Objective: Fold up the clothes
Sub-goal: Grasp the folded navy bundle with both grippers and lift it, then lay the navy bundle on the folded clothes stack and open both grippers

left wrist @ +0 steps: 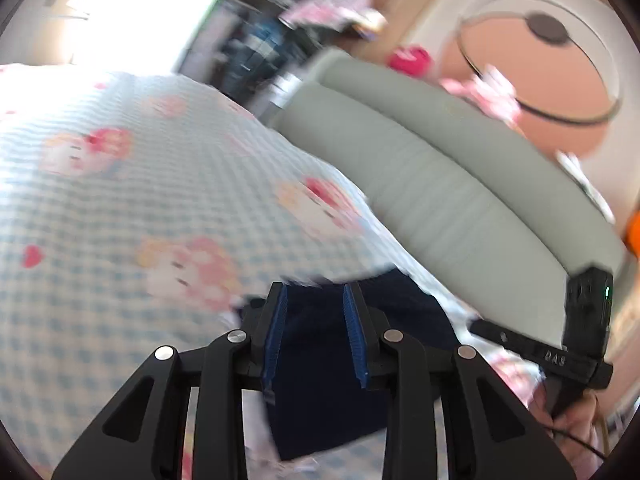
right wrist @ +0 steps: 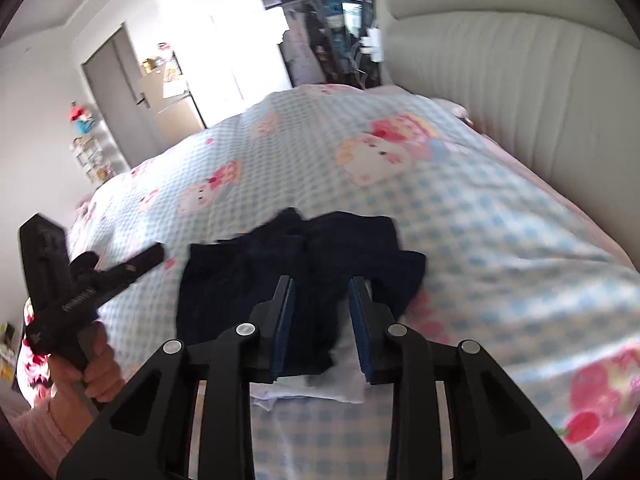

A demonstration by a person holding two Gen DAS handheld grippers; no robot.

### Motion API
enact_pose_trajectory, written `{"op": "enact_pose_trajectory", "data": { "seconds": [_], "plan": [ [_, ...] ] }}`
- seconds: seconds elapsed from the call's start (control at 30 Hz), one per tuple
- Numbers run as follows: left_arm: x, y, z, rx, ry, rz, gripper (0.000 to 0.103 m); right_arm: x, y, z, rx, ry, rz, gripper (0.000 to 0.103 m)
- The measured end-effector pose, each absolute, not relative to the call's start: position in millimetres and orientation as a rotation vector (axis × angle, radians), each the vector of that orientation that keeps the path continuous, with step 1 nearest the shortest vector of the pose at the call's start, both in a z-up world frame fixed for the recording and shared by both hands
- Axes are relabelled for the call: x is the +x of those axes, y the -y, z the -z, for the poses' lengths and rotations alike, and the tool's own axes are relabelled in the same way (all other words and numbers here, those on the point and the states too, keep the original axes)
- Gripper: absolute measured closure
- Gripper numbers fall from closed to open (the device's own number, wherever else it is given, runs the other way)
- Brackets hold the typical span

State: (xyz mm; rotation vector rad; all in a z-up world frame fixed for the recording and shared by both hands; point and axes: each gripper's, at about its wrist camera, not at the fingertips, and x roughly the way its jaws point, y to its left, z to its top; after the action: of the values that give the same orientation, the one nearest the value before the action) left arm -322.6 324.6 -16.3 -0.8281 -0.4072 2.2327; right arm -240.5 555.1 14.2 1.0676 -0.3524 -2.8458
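Observation:
A dark navy garment [right wrist: 296,272] lies crumpled on the blue-checked bedspread [right wrist: 460,208], on top of a white garment [right wrist: 320,388] at its near edge. My right gripper [right wrist: 322,284] is open and empty, held just above the navy garment's near side. My left gripper [left wrist: 315,292] is open and empty, with the navy garment [left wrist: 332,392] below and between its fingers. In the right wrist view the left gripper [right wrist: 156,254] is held in a hand at the left, beside the garment. In the left wrist view the right gripper [left wrist: 476,326] shows at the right edge.
The bedspread [left wrist: 120,208] has pink cartoon prints. A padded grey headboard [right wrist: 520,60] [left wrist: 440,168] runs along the bed's right side. Beyond the bed are a door [right wrist: 116,92], shelves and clutter. A round ceiling light [left wrist: 536,68] shows in the left wrist view.

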Motion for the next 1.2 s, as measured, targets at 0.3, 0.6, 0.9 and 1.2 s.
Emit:
{"op": "enact_pose_trajectory", "data": {
  "seconds": [0.3, 0.6, 0.9, 1.2],
  "plan": [
    [-338.6, -363.4, 73.9, -1.113, 0.209, -2.219, 0.071, -253.0, -539.6, 42.8, 1.194, 0.31, 2.878, 0.074],
    [-321.8, -334.1, -6.3, -1.041, 0.185, -2.266, 0.065, -243.7, -539.8, -28.1, 1.143, 0.384, 2.853, 0.05],
    [-295.6, -195.8, -58.6, -1.049, 0.151, -2.494, 0.044, -248.0, -421.4, -61.4, 1.159, 0.22, 2.817, 0.033],
    [-264.7, -51.7, -96.8, -1.076, 0.127, -2.733, 0.038, -213.9, -268.1, -69.4, 1.165, 0.137, 2.691, 0.033]
  ]
}}
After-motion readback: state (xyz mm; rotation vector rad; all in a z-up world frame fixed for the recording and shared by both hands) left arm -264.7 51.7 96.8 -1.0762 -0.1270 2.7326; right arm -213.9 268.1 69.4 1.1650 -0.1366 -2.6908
